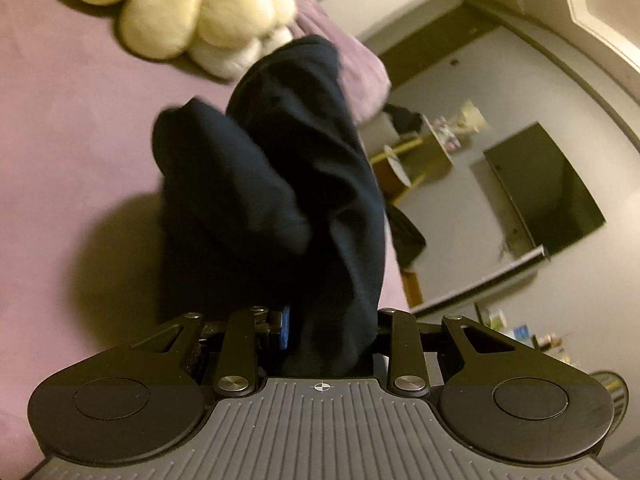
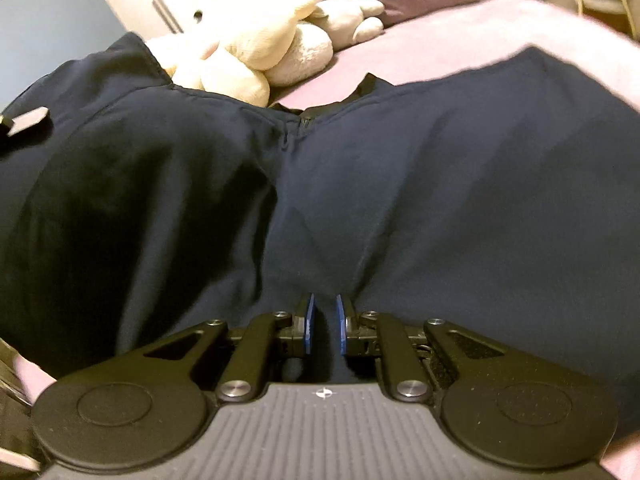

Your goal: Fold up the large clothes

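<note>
A large dark navy garment (image 2: 360, 184) with a zip at its middle lies spread over a pink bed (image 2: 500, 28). My right gripper (image 2: 324, 324) is shut on a fold of its near edge, cloth pinched between the blue pads (image 2: 309, 324). In the left wrist view my left gripper (image 1: 320, 332) is shut on the same garment (image 1: 280, 184), which hangs bunched and lifted above the pink bed sheet (image 1: 72, 128). The cloth hides most of the left fingers; only one blue pad (image 1: 285, 328) shows. The left gripper's tip shows at the far left of the right view (image 2: 28, 122).
A cream plush toy (image 1: 192, 12) (image 2: 260, 52) lies on the bed beyond the garment, next to a pink pillow (image 1: 352, 64). Off the bed's right side are a dark screen (image 1: 552, 188), a small shelf (image 1: 420, 160) and a dark bag (image 1: 408, 236).
</note>
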The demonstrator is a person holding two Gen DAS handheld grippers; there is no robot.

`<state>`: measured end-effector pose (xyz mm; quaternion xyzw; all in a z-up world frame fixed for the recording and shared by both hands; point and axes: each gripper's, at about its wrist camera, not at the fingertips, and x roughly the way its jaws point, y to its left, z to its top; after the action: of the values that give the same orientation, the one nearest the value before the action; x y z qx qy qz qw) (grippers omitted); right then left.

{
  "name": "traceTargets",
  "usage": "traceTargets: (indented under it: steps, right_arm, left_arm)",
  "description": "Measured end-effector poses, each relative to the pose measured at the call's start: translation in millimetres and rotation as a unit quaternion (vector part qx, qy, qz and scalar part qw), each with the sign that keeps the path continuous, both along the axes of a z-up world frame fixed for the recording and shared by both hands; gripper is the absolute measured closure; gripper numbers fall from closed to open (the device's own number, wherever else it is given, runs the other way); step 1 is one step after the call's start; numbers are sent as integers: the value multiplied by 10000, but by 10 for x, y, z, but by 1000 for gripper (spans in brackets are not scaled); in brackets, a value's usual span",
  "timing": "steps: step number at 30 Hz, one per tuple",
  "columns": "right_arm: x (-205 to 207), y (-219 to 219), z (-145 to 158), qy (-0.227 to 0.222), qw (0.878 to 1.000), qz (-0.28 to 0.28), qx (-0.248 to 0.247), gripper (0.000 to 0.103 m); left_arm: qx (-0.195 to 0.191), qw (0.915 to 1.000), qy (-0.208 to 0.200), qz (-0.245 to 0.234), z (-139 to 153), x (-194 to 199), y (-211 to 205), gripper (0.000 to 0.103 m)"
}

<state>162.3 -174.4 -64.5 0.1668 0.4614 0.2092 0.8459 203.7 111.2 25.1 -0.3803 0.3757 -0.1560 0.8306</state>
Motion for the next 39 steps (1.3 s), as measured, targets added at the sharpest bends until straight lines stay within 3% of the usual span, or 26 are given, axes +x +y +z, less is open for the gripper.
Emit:
traceTargets:
  steps: [6,12,15,16,19,22,26,33,35,37,39]
  right_arm:
    - [-30,-500,10,411,9931,-321,1054,92]
    - [-208,-1026,100,324,9900,-772,1133,92]
    - [-271,-1257,173,236,9873,-1017,1199,91]
    - [-277,-1315,214,186,9868,-1095,1181,88]
    - [-222,-1412,356,-30,9858,-1267,1102,62]
    - [-67,-1459,496,-243,9823,-1352,1271,52]
    - [285,-1379,533,-169,9781,-1235,1667,44]
    - [589,-1102,338,231,9841,-986,1458,46]
    - [606,-1102,265,295,9835,-1015,1465,64]
    - [635,-1095,209,330,9851,-1071,1306,73]
    - [635,-1118,182,311,9857,-1062,1273,76]
  left_arm:
    - [-58,9995,108,-306,-214,351,-728,71]
    - [268,9973,291,-613,-724,523,-1300,69]
    - [248,9975,43,-661,-818,495,-1413,55]
    - [255,9975,-90,-656,-814,465,-1428,51]
    - [68,9978,-255,-609,-824,368,-1374,47]
    - [-232,9978,-321,-530,-849,285,-1311,45]
    - [-165,9973,-387,-606,-899,209,-1246,45]
    - [-97,9964,-437,-713,-813,181,-1208,44]
    - [-64,9959,-409,-800,-732,182,-1216,44]
    - [9,9956,-481,-810,-625,117,-1159,42]
    - [74,9964,-666,-529,-508,46,-1005,33]
